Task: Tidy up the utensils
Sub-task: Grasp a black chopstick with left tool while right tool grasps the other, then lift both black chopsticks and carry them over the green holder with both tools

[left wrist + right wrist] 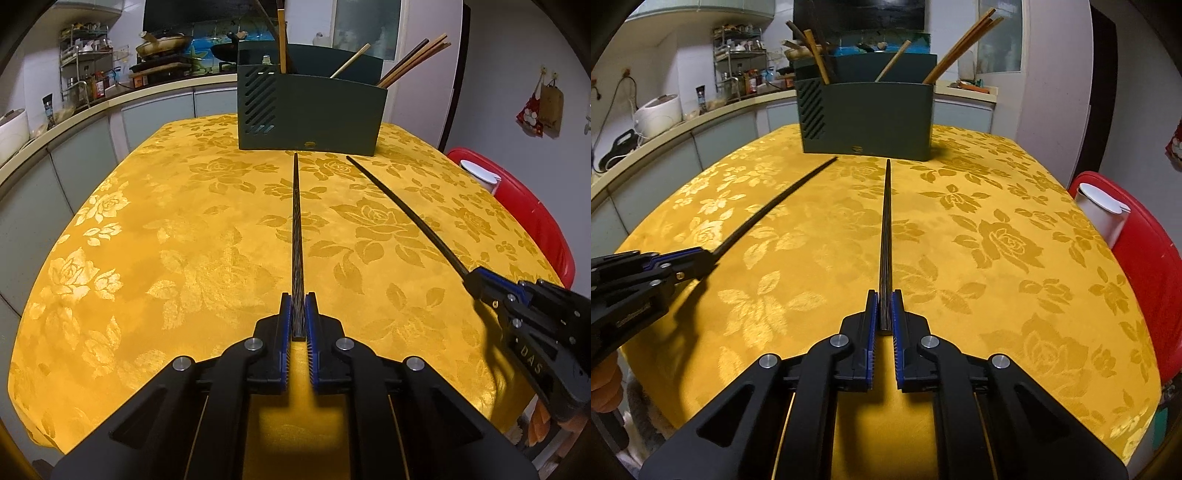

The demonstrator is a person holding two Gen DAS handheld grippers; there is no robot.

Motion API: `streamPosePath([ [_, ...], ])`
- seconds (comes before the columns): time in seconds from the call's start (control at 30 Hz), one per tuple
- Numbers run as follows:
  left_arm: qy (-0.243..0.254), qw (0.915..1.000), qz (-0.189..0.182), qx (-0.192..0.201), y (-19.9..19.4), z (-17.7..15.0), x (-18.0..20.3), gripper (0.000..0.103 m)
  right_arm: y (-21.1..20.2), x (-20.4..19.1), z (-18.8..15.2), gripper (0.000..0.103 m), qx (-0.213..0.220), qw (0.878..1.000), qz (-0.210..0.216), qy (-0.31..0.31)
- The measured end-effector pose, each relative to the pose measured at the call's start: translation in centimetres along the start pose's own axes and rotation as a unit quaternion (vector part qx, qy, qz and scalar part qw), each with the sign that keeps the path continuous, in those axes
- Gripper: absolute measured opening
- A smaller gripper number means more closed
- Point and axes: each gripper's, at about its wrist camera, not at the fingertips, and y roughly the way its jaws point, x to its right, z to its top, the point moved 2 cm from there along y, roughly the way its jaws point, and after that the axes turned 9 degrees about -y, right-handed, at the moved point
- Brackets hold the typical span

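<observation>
My left gripper [297, 300] is shut on the thick end of a dark chopstick [297, 229] that points straight toward the dark green utensil holder [314, 110]. In the same view my right gripper [474, 277] comes in from the right, shut on a second dark chopstick [402, 212]. In the right wrist view, that right gripper [884, 297] clamps its chopstick [885, 229], aimed at the holder [871, 122]. The left gripper [703, 256] shows at the left edge with its chopstick [775, 206]. Both chopsticks angle down toward the tablecloth; several wooden chopsticks stand in the holder.
The table wears a yellow rose-patterned cloth [166, 240]. A red chair [1137, 258] with a white cup [1104, 214] on it stands at the right side. A kitchen counter [74, 118] with cookware and a rack curves behind on the left.
</observation>
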Motion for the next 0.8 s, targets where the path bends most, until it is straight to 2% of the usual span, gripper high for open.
streamPosePath([
  [0.3,-0.015,0.9998,-0.010,0.008,0.11,0.01,-0.11,0.010,0.35,0.38,0.09,0.010,0.020,0.999,0.025,0.019],
  [0.43,-0.012,0.9997,-0.018,0.013,0.12,-0.09,0.25,0.020,0.51,0.34,0.12,0.010,0.026,0.999,0.028,0.017],
  [0.53,-0.006,0.9996,-0.020,0.019,0.09,-0.24,0.54,0.025,0.52,0.33,0.07,0.010,0.028,0.999,0.028,0.016],
  [0.7,0.003,0.9994,-0.016,0.029,0.10,-0.48,0.72,0.024,0.57,0.18,0.06,0.010,0.032,0.999,0.027,0.012],
  [0.8,0.008,0.9993,-0.009,0.035,0.10,-0.60,0.71,0.017,0.60,0.10,0.08,0.010,0.033,0.999,0.024,0.006],
])
